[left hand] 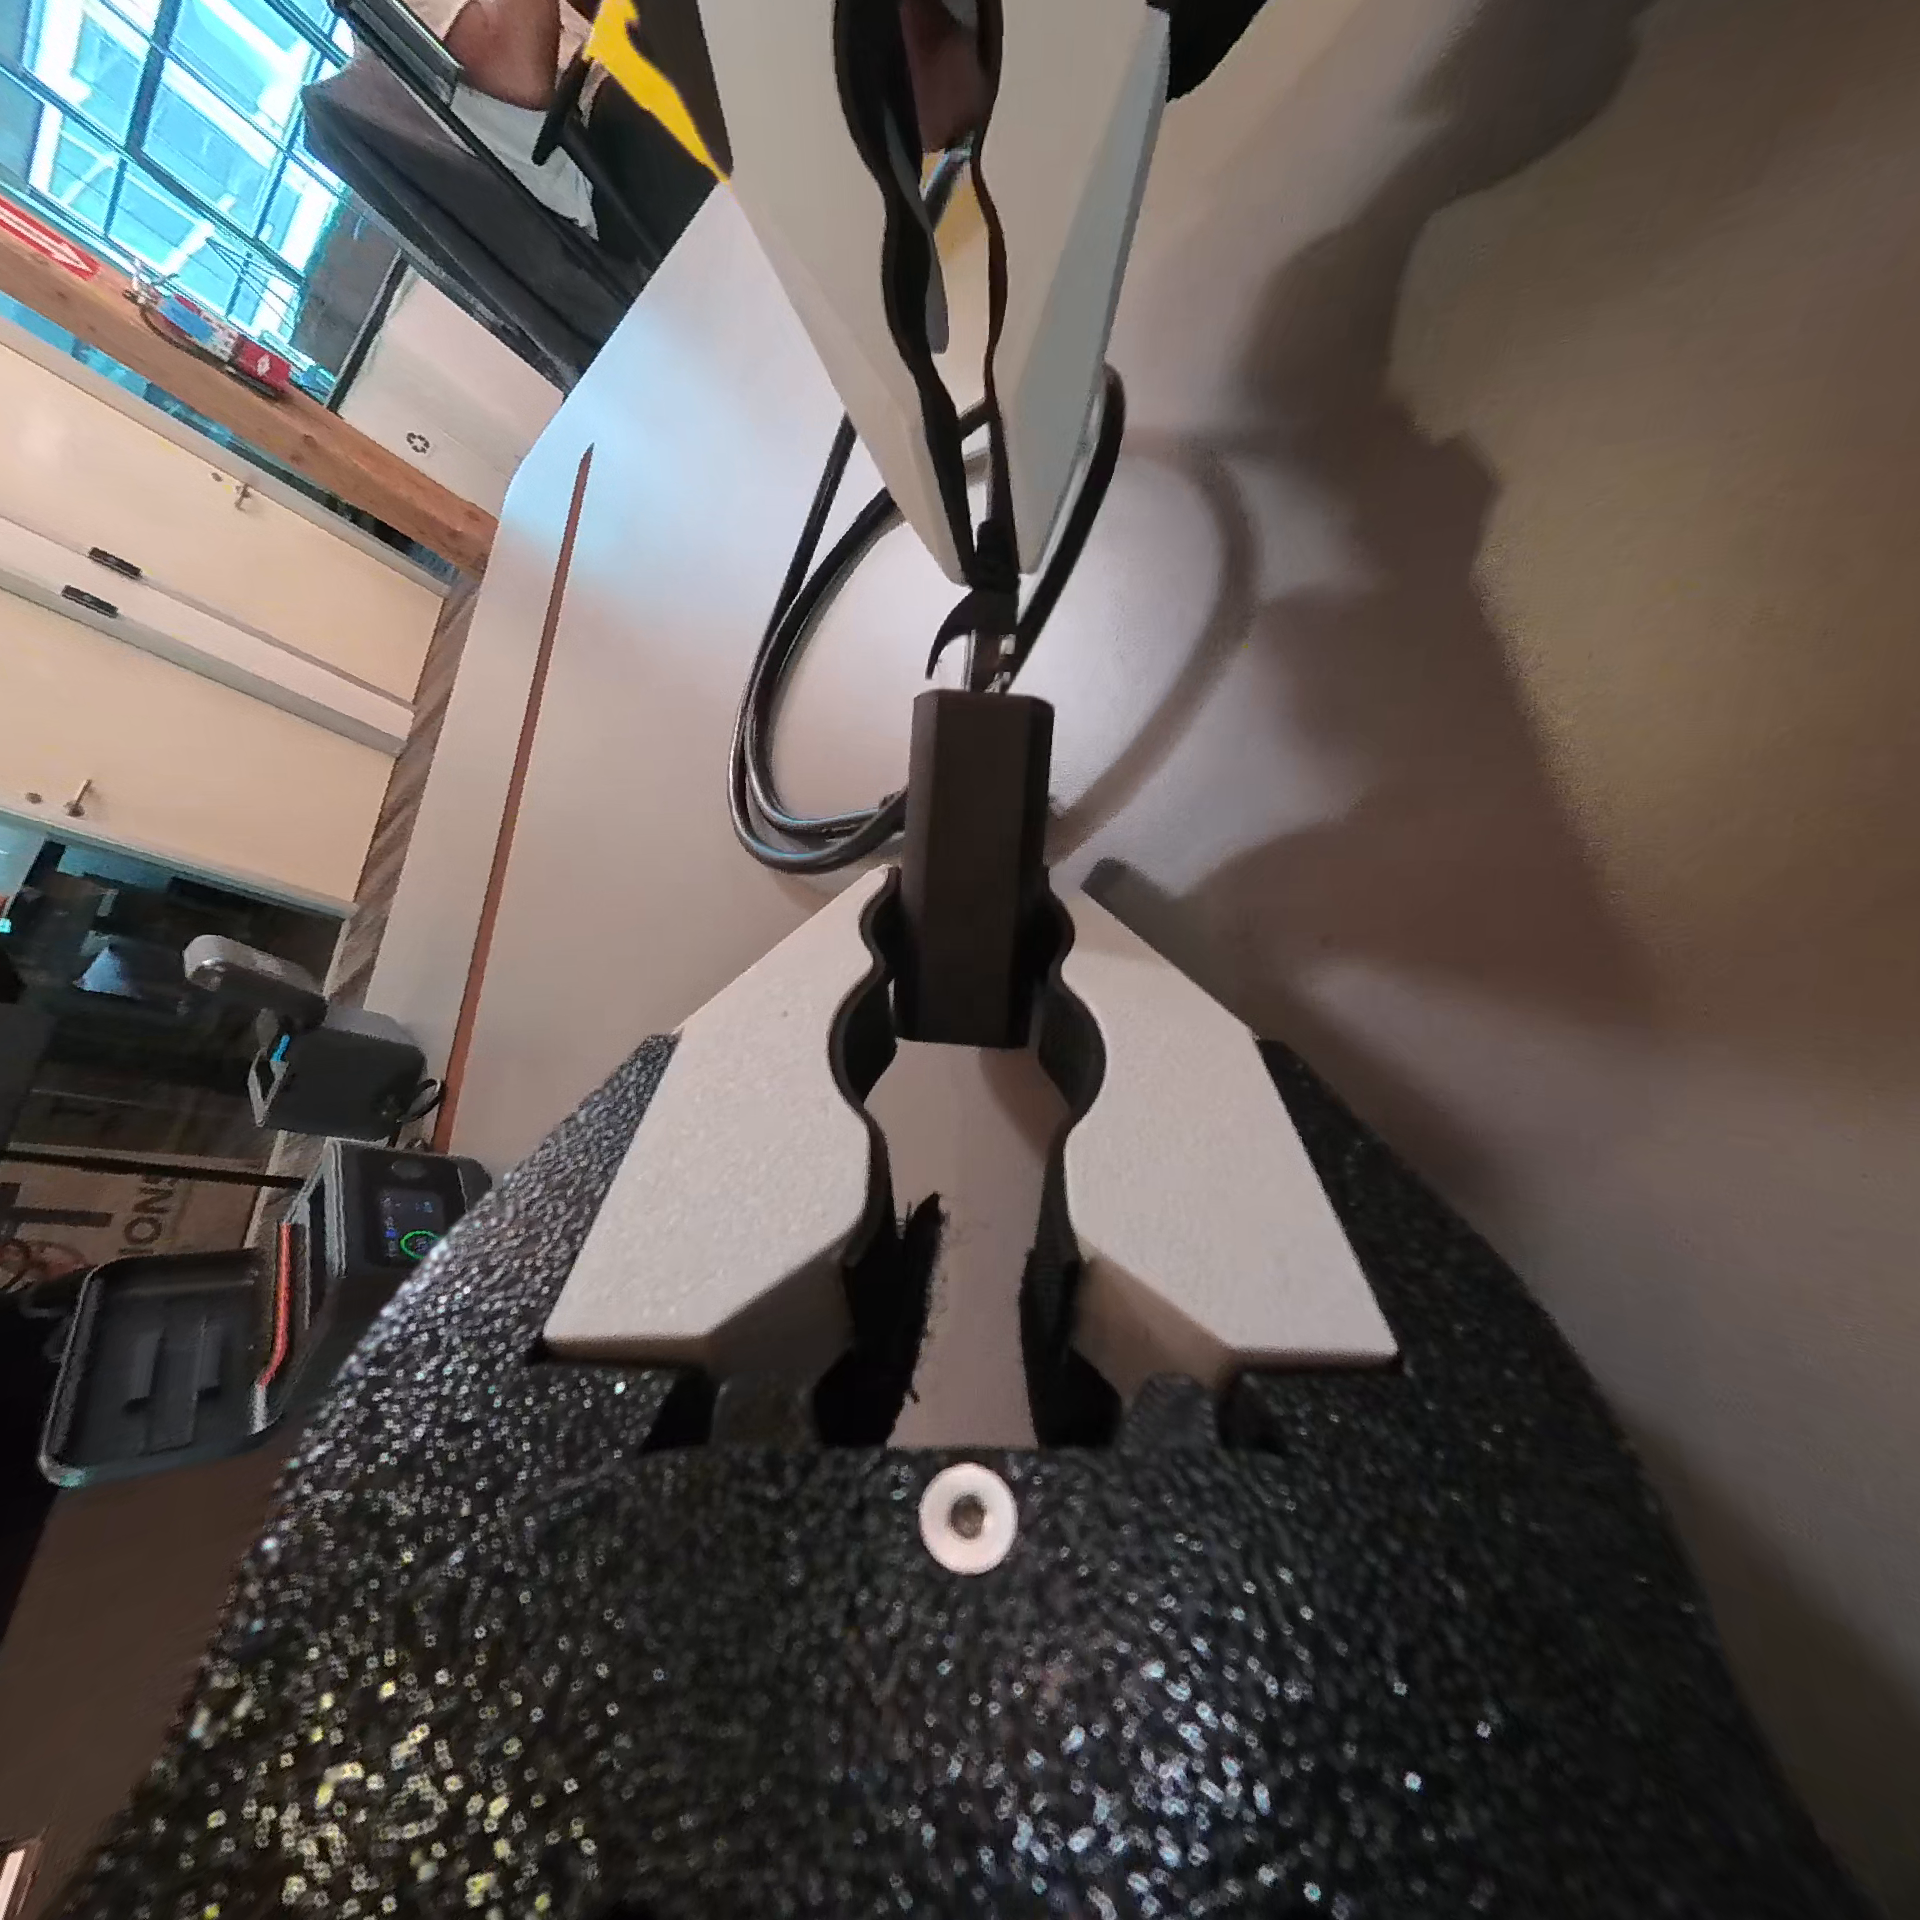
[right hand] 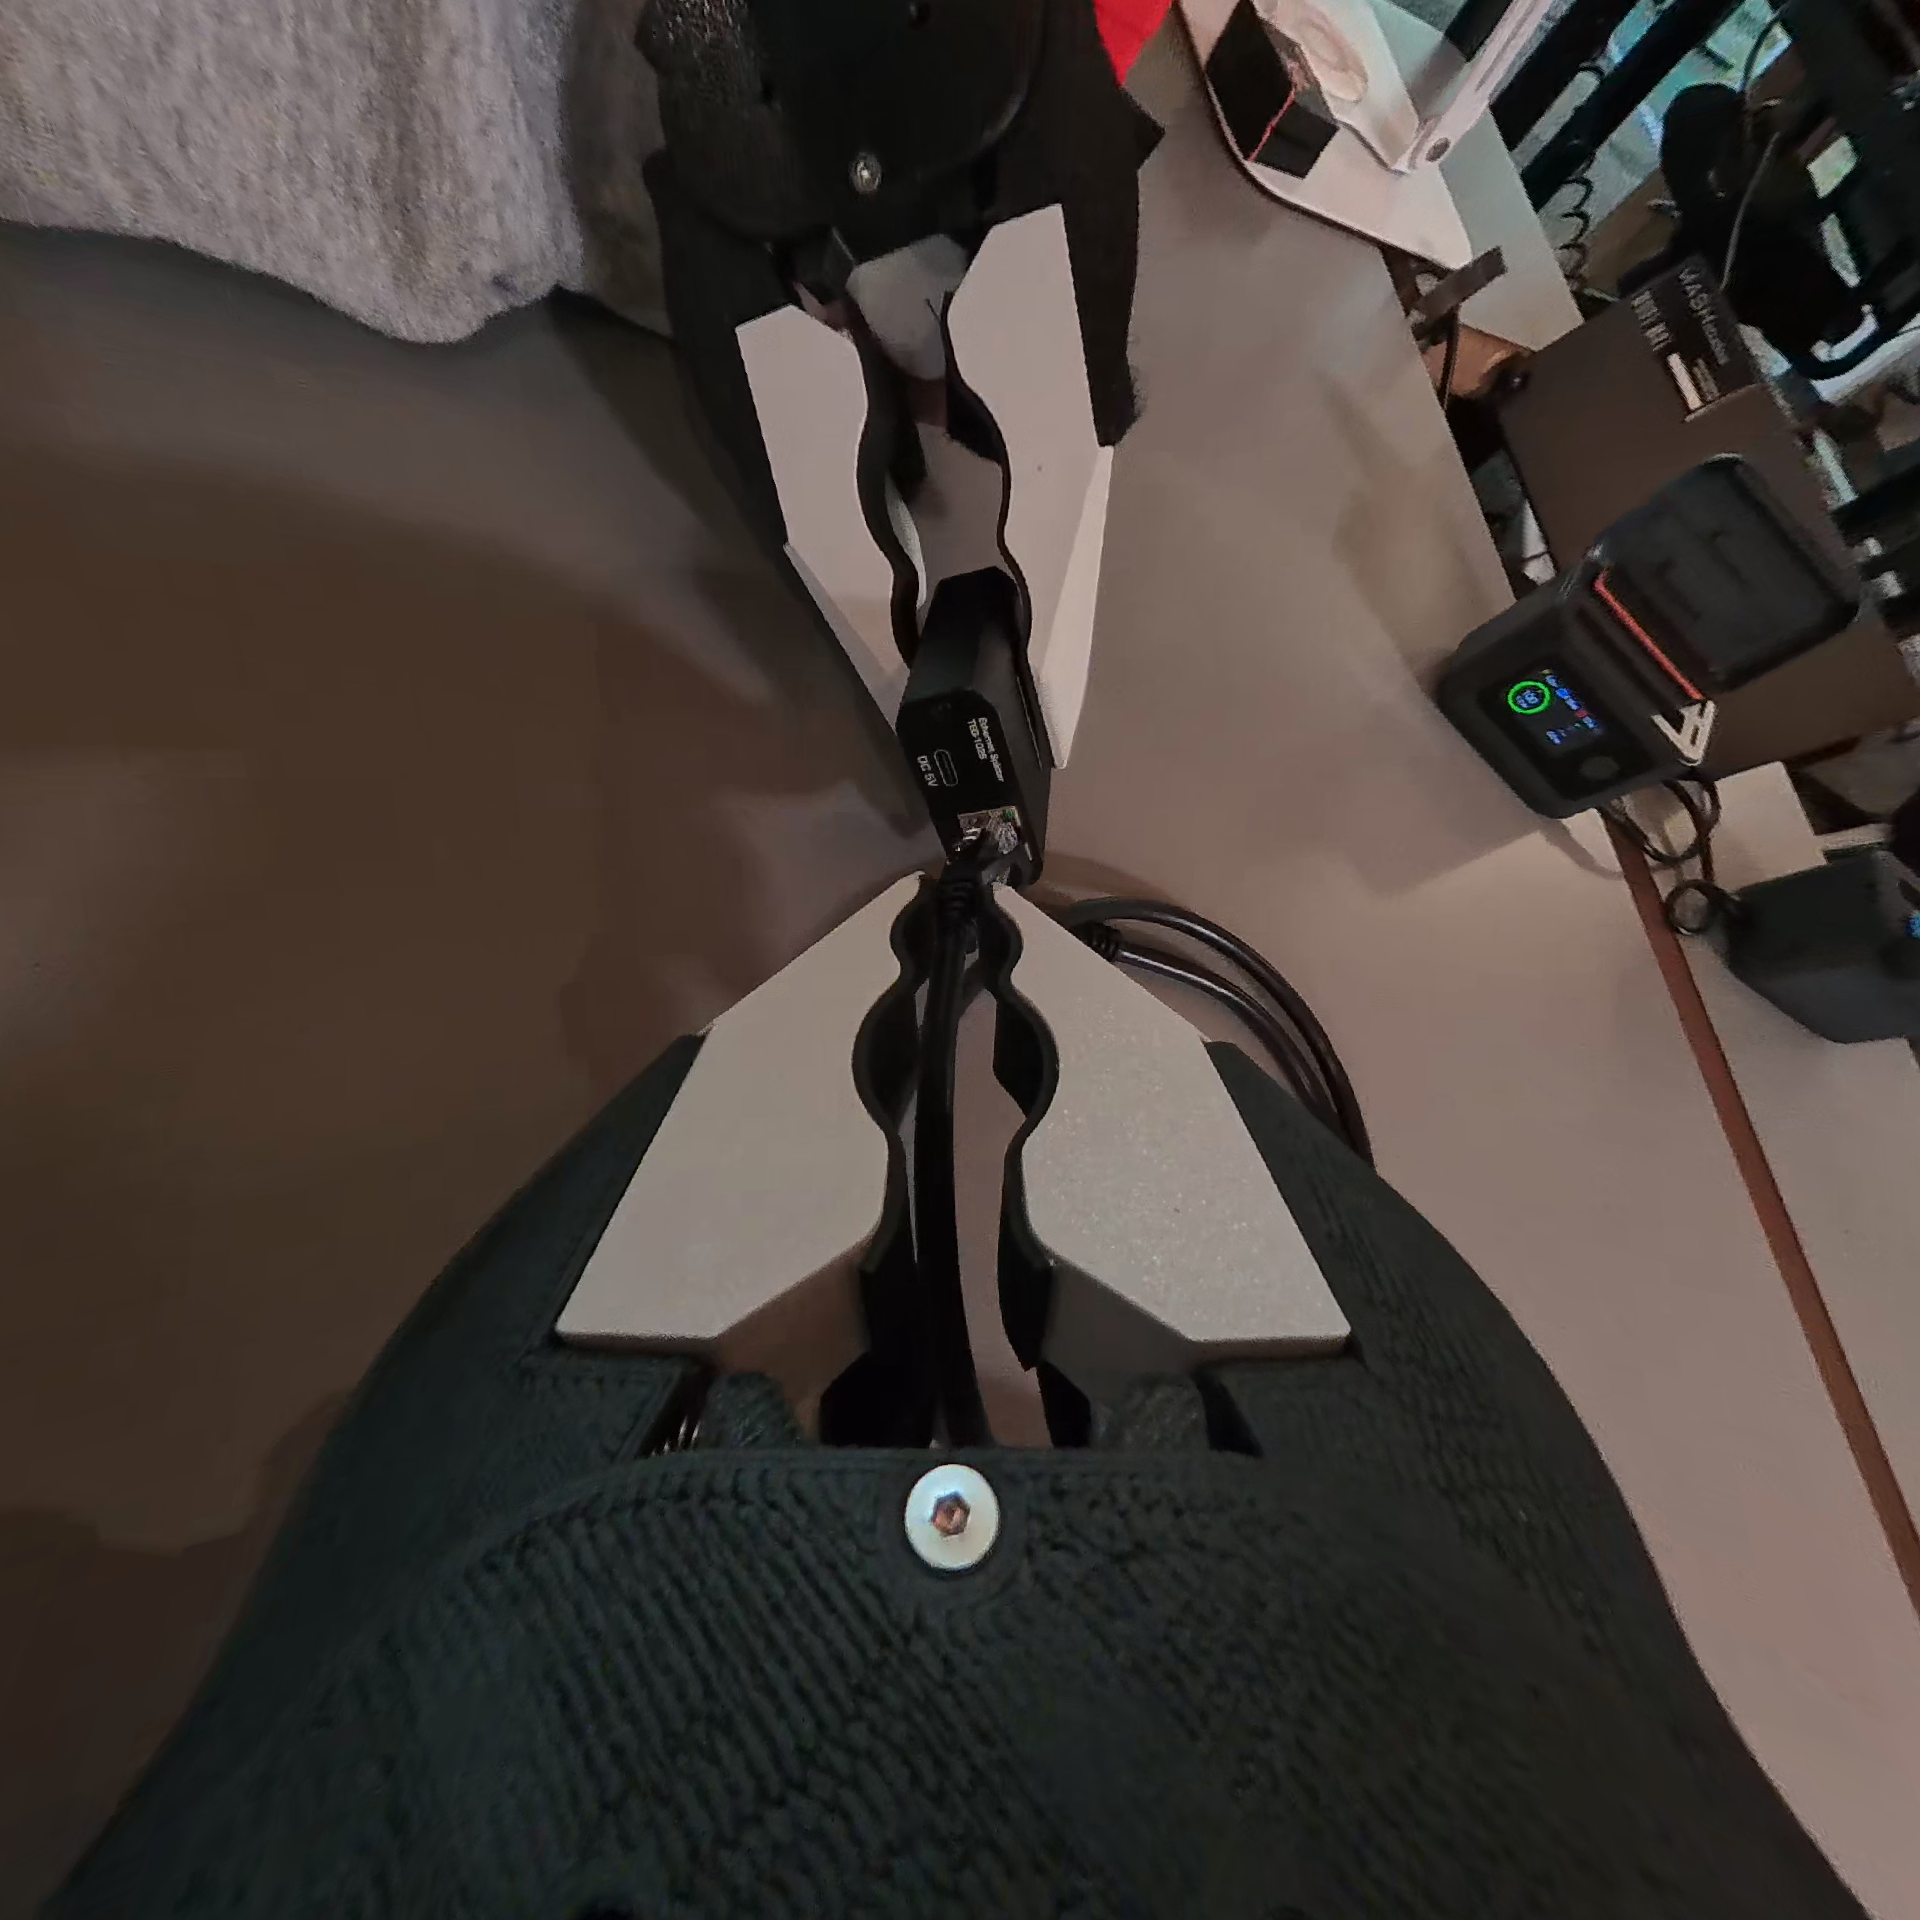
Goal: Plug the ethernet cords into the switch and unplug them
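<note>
Tongs on the left [left hand: 971,935] clamped the small black switch [left hand: 977,862] by its rigid body; the right tongs [right hand: 961,920] pinched the ethernet cord [right hand: 940,1091] just behind its plug, which sat at the switch's port, both held above the white table [right hand: 1299,1039]. The switch looked light and stiff, the cord limp, its latch tab probably fragile, so gripping near the plug seemed wisest.
</note>
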